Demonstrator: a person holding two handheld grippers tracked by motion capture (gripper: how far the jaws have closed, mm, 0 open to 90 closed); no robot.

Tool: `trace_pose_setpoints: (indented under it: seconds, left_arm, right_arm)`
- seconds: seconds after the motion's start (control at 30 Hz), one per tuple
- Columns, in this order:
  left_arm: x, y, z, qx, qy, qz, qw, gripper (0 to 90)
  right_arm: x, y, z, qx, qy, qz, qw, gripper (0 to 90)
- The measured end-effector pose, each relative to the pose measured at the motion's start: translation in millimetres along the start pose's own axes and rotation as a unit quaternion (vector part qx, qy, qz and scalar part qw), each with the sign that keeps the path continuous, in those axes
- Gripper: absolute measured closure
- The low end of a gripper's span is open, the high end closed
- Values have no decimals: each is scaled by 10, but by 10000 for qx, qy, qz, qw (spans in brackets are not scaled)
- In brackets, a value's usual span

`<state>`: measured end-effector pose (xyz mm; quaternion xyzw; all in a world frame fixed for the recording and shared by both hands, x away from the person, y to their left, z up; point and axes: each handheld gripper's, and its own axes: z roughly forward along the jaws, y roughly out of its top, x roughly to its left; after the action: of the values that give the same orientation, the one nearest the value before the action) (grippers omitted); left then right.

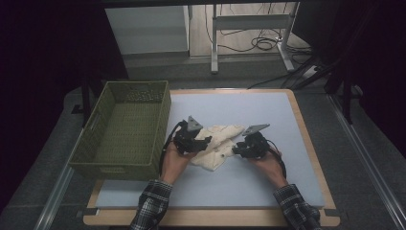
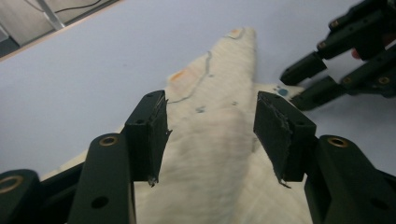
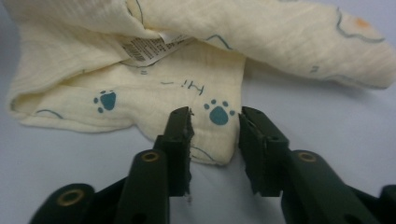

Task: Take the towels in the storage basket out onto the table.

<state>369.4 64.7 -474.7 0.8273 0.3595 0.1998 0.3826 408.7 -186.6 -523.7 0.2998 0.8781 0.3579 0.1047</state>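
Observation:
A cream cloth (image 1: 218,143) printed with blue paw marks lies crumpled on the pale blue mat (image 1: 249,108). My left gripper (image 1: 206,141) rests at the cloth's left side. In the left gripper view its jaws (image 2: 210,126) stand apart with the cloth (image 2: 210,154) running between and below them, untouched by the pads. My right gripper (image 1: 236,149) is at the cloth's right corner. In the right gripper view its jaws (image 3: 215,130) straddle that corner (image 3: 217,116) with a gap on each side. A white care label (image 3: 144,49) shows in a fold. The right gripper (image 2: 299,84) shows at the left gripper view's far right.
An olive woven basket (image 1: 115,170) stands at the table's left, close beside my left hand. The mat stretches bare in front of and behind the cloth. Beyond the table's far edge are desk legs (image 1: 214,43) and cables on the floor.

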Motion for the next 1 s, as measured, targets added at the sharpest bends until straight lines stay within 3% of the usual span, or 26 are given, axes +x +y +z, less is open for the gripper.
trace_pose_setpoints:
  seconds: [0.03, 0.1, 0.2, 0.27, 0.33, 0.47, 0.6, 0.67, 0.7, 0.83, 0.87, 0.9, 0.93, 1.0]
  left_arm:
    - [-30, -5, 70, 149, 5, 82, 9999, 445]
    - [-43, -33, 173, 379, 97, 158, 9991, 490]
    - [7, -107, 274, 667, 117, 141, 9976, 697]
    - [64, -147, 275, 605, 118, 2, 9981, 802]
    - [103, -158, 246, 478, 156, -97, 9987, 834]
    - [161, -151, 146, 251, 201, -250, 9992, 835]
    - [183, -190, 140, 398, 126, -344, 9985, 828]
    - [169, -248, 184, 558, 34, -382, 9977, 787]
    - [169, -248, 184, 558, 34, -382, 9977, 725]
    - [114, -193, 125, 305, -109, -392, 9987, 625]
    - [78, -138, 97, 208, -280, -358, 9988, 618]
    - [78, -138, 97, 208, -280, -358, 9988, 617]
    - [16, -55, 83, 86, -584, -311, 9978, 620]
    - [-59, 30, 113, 59, -787, -227, 9966, 627]
  right_arm:
    - [11, -3, -3, 1, 97, -38, 9999, 816]
    - [60, 0, -14, 53, 83, -122, 9999, 863]
    - [101, -2, -90, 123, 53, -214, 9997, 868]
    - [86, -24, -200, 14, 51, -201, 9998, 868]
    - [49, -59, -322, -87, 48, -100, 9999, 868]
    - [-34, -166, -542, -168, -83, 28, 9998, 868]
    - [-124, -322, -749, -187, -231, 211, 9993, 868]
    - [-173, -410, -841, -187, -265, 331, 9989, 867]
    - [-173, -410, -841, -187, -265, 331, 9989, 867]
    - [-244, -619, -972, -163, -204, 541, 9982, 862]
    - [-246, -663, -987, -164, -191, 571, 9981, 860]
    - [-245, -681, -992, -160, -194, 576, 9980, 860]
    - [-245, -706, -999, -177, -173, 593, 9979, 859]
    - [-245, -730, -1001, -206, -127, 626, 9977, 857]
